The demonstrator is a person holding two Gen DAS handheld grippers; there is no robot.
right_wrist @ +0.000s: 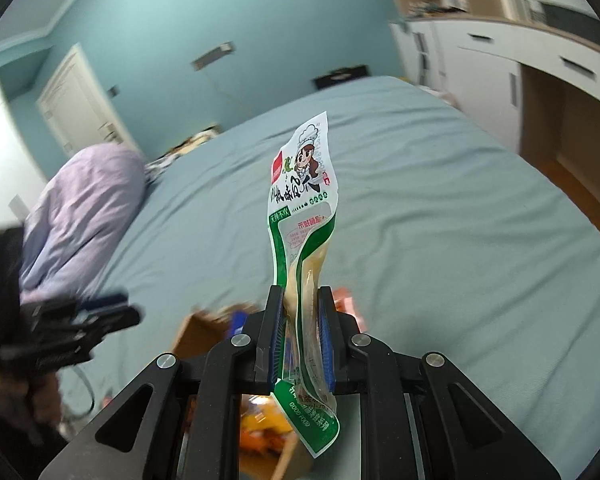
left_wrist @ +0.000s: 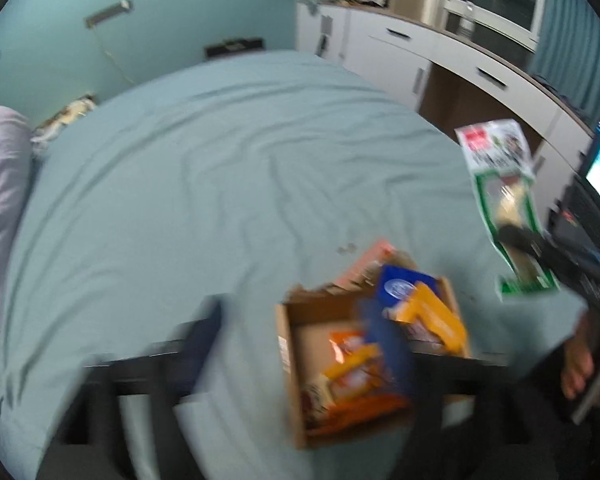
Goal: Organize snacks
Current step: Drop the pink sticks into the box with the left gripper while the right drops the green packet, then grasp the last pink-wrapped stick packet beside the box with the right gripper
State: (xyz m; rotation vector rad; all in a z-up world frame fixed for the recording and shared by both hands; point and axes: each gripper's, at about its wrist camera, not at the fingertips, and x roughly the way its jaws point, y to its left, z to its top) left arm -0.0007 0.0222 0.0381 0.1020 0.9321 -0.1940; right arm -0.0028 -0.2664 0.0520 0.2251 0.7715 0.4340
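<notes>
Right claw [right_wrist: 300, 336] clamped on upright green snack pouch [right_wrist: 304, 216]; left claw [left_wrist: 300, 344] wide, empty.

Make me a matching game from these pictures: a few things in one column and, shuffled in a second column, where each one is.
Things:
1. green and white snack pouch
2. cardboard box
3. blue packet
4. lilac bedding bundle

Places:
A. propped at the box's far end
B. heaped at the left side of the bed
C. pinched in the right tool, held in the air
D. resting on the blue-grey bed sheet

Pairs: 1-C, 2-D, 3-A, 4-B
</notes>
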